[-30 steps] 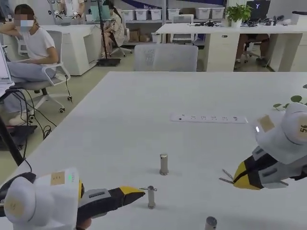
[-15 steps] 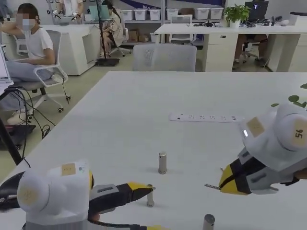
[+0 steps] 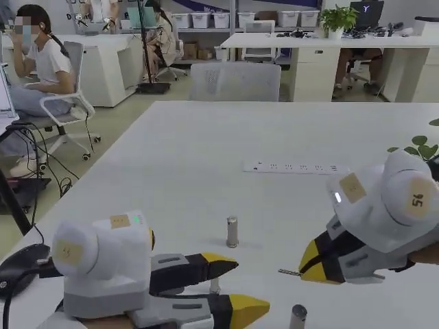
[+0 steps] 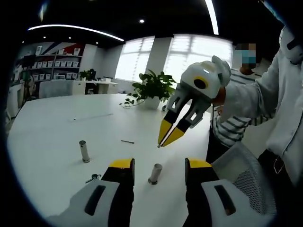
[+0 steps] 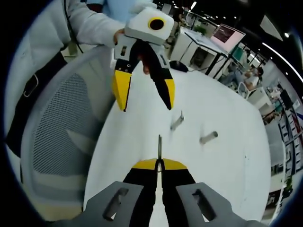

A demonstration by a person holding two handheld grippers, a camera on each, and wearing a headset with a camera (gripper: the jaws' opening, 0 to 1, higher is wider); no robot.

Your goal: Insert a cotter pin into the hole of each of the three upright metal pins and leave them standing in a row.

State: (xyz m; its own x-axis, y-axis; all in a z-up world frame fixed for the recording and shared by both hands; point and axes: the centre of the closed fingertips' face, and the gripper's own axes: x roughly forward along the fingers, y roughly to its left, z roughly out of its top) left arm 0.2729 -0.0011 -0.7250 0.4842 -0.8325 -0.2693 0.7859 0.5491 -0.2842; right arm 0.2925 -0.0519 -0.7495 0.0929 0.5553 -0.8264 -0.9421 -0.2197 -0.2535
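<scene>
- The right tongs (image 3: 306,266) are pressed together on a cotter pin (image 3: 289,273). It juts out level from their tips, above the bench (image 3: 206,157) and just right of the row.
- The left tongs (image 3: 252,285) are spread and hold nothing. They sit low by the middle metal pin (image 3: 215,285), which is partly hidden behind one jaw.
- The far metal pin (image 3: 232,232) and the near metal pin (image 3: 298,317) both stand upright, apart from each other and from either tongs.
- A spare cotter pin (image 4: 127,141) lies flat on the bench, seen from the left gripper view.
- The cotter pin looks like thin, light, springy wire, so it would likely swivel or slip in a loose pinch. A hold close to its head end, leaving the legs free to lead into the hole, seems best.
- The metal pins look like short, smooth, solid cylinders. I judge them stiff and fairly heavy for their width, but narrow-footed and easy to knock over with a sideways push.
- The open tongs would steady one best around its shank, below the cross hole. The hole itself is too small to make out.
</scene>
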